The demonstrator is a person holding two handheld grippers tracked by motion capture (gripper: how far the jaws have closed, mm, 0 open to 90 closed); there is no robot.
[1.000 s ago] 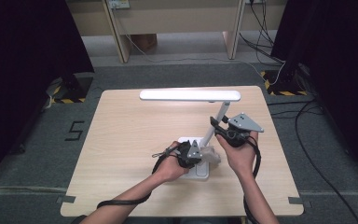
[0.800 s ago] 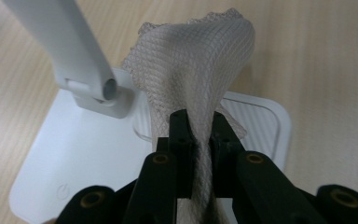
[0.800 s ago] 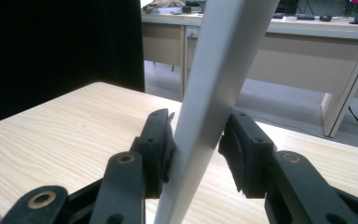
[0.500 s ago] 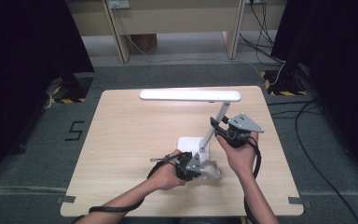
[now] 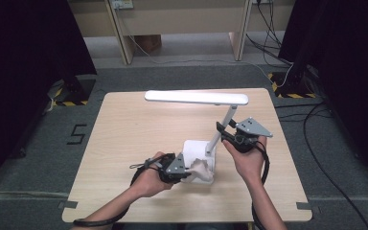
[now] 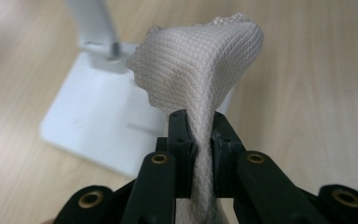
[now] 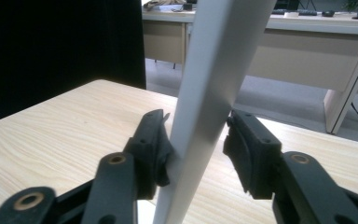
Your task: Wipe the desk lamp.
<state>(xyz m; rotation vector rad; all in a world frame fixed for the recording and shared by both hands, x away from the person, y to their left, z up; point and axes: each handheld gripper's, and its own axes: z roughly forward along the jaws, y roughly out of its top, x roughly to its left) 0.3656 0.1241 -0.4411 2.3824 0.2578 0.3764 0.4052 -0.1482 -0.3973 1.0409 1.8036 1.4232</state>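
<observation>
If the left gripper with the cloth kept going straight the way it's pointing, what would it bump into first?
Most likely the lamp's white base. The left gripper, jaws shut on the beige cloth, points across it toward the foot of the lamp arm; the bunched cloth would touch first. Depth is hard to judge.

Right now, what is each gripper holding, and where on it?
Left gripper pinches the beige cloth at a bunched fold. Right gripper straddles the lamp's arm, jaws just opening, one pad clear.

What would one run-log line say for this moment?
left tongs: shut on cloth, at lamp base | right tongs: have just been opening, lamp arm between them
</observation>
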